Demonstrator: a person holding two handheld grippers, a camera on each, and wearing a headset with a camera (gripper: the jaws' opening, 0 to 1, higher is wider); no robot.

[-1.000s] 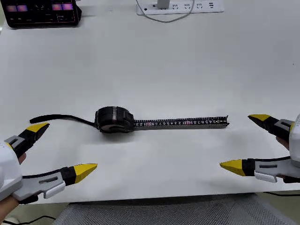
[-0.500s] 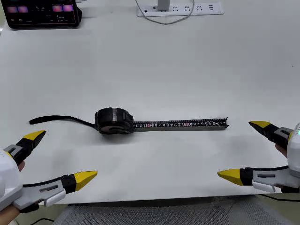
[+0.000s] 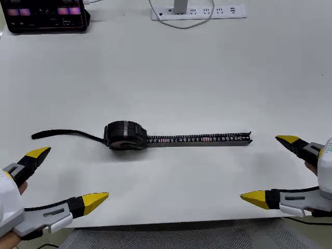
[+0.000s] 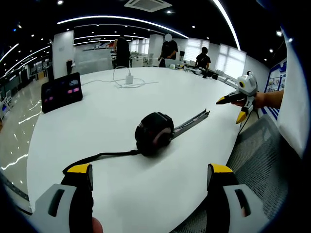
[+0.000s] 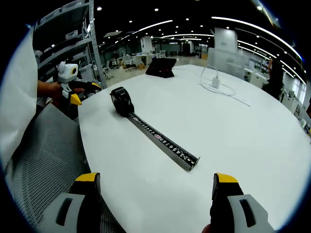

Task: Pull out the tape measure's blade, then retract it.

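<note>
The tape measure [image 3: 126,136] lies near the middle of the white tabletop [image 3: 181,72]. Its blade [image 3: 199,139] is drawn out flat to the person's right and its black wrist strap [image 3: 57,133] trails off the other way, so the pulling-out step looks done and the retracting is what is left. The left hand-held gripper [image 3: 72,174] hangs near the front edge, well apart from the case, jaws spread wide and holding nothing; the right hand-held gripper [image 3: 263,167] hovers near the blade's hooked tip, likewise spread and empty.
</note>
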